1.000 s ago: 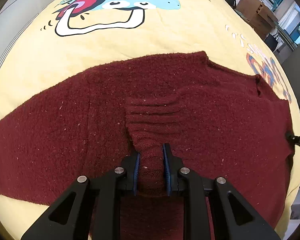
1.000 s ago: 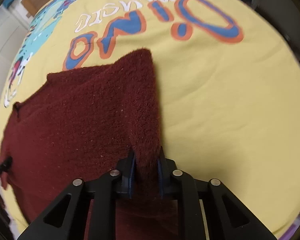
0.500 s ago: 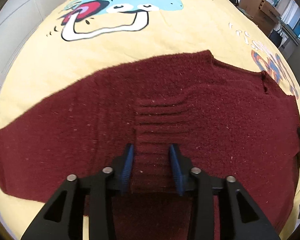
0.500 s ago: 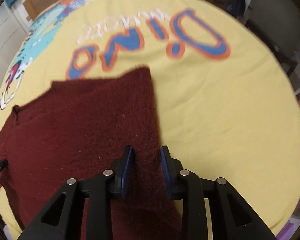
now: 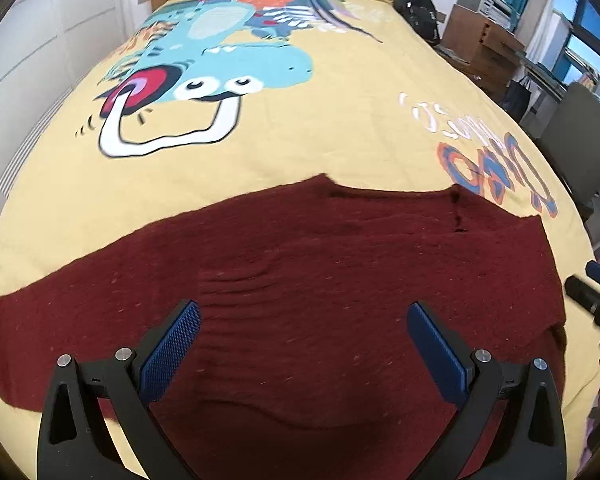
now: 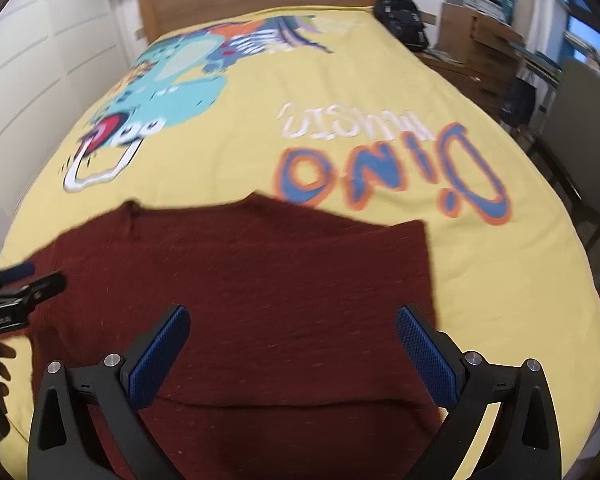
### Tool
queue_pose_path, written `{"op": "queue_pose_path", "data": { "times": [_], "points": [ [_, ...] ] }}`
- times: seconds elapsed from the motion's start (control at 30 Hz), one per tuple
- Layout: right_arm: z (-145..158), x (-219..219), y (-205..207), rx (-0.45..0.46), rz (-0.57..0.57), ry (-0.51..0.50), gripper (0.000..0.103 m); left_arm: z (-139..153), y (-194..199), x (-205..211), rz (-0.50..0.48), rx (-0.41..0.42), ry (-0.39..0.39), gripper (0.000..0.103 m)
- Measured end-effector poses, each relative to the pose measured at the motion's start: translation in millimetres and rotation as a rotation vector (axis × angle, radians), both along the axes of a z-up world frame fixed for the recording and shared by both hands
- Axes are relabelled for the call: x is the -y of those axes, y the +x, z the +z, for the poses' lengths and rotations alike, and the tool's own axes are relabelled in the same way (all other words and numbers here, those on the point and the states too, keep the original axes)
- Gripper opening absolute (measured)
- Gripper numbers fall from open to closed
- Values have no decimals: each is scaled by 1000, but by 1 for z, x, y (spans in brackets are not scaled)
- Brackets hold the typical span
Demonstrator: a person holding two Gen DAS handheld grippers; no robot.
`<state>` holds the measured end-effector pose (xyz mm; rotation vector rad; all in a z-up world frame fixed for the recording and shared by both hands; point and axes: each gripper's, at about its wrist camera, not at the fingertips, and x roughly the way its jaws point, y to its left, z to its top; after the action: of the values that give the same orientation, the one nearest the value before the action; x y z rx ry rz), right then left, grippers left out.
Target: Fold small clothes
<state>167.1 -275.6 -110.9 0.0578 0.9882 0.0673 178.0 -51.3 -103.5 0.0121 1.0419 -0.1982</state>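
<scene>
The sweater point(image 5: 320, 280) lies flat on the yellow bedspread point(image 5: 300, 140), apparently folded at its near edge, though blur hides detail. My left gripper point(image 5: 302, 344) and right gripper point(image 6: 292, 344) hover above it, jaws opening wide, gripping nothing.

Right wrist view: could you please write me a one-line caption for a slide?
Right tongs opening, nothing between them, above a maroon sweater spread on a yellow dinosaur bedspread.

dark red sweater point(image 5: 300, 280) on yellow bedspread point(image 5: 340, 140) with teal dinosaur print
</scene>
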Motion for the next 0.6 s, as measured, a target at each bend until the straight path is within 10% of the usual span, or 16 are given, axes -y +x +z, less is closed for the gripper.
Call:
{"op": "queue_pose_path", "data": {
  "times": [0.3, 0.6],
  "points": [
    [-72, -36, -6, -90, 40, -71, 102, -67, -3, 11, 16, -98, 83, 102],
    [-96, 26, -12, -124, -80, -23, 102, -85, -9, -31, 55, -93, 102, 102]
  ]
}}
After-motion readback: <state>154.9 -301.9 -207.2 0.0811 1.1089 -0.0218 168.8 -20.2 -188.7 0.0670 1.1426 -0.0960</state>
